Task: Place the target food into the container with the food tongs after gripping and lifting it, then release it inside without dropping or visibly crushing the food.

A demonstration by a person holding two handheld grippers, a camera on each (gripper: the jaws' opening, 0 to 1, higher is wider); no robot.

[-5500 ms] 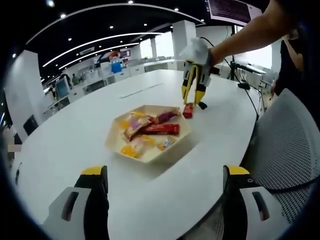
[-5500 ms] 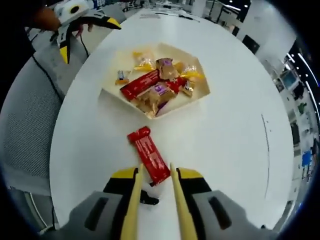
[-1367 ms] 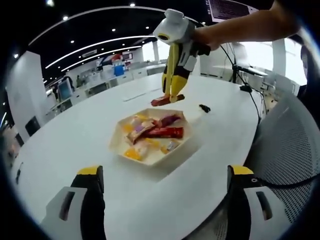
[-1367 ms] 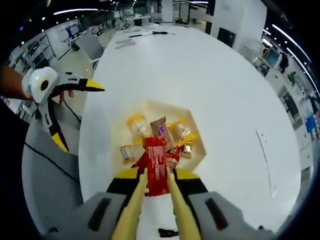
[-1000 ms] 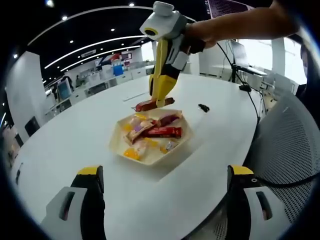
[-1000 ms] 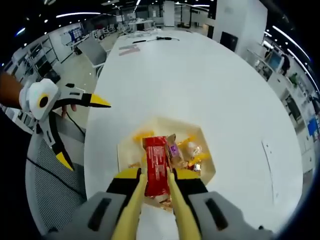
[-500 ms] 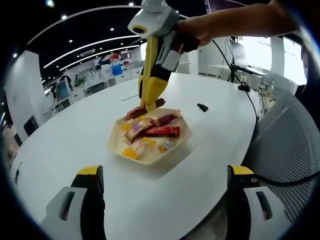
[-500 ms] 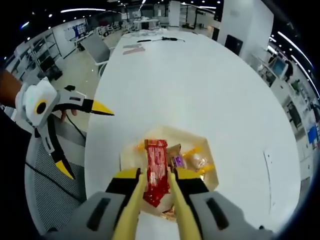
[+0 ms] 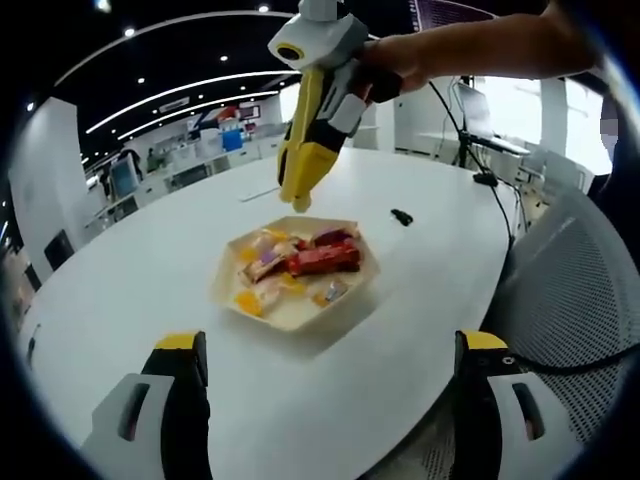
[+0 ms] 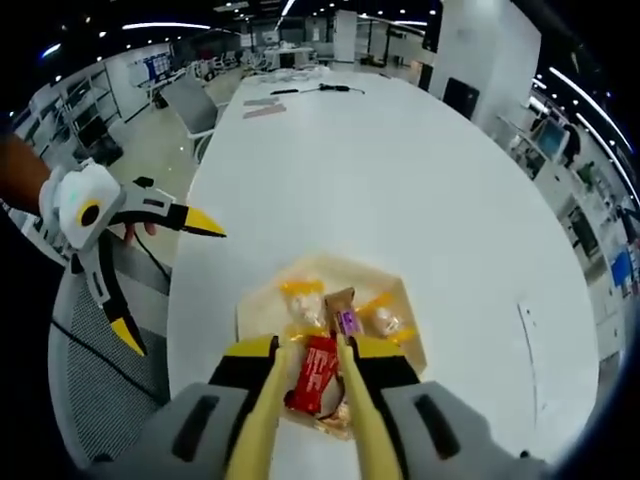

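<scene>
The red snack bar [image 10: 318, 372] lies in the cream hexagonal tray [image 10: 256, 304] among several wrapped snacks, seen between the two yellow tong arms and below them. My right gripper [image 10: 307, 345] holds the tongs, which are open and empty. From the left gripper view the tongs [image 9: 295, 198] hang just above the tray [image 9: 292, 318], and red bars [image 9: 325, 259] rest inside it. My left gripper [image 9: 330, 345] is wide open and empty, near the table edge in front of the tray. It also appears at the left of the right gripper view, the left gripper [image 10: 165, 280] with its jaws spread.
The tray sits on a large white oval table [image 9: 130, 290]. A small black object [image 9: 400, 216] lies on the table beyond the tray. A grey mesh chair [image 9: 580, 290] stands by the table's edge. A person's forearm [image 9: 480, 45] reaches in from the upper right.
The tongs have opened and the red bar has dropped from them into the tray. The right gripper has risen slightly above the tray. The left gripper has stayed still.
</scene>
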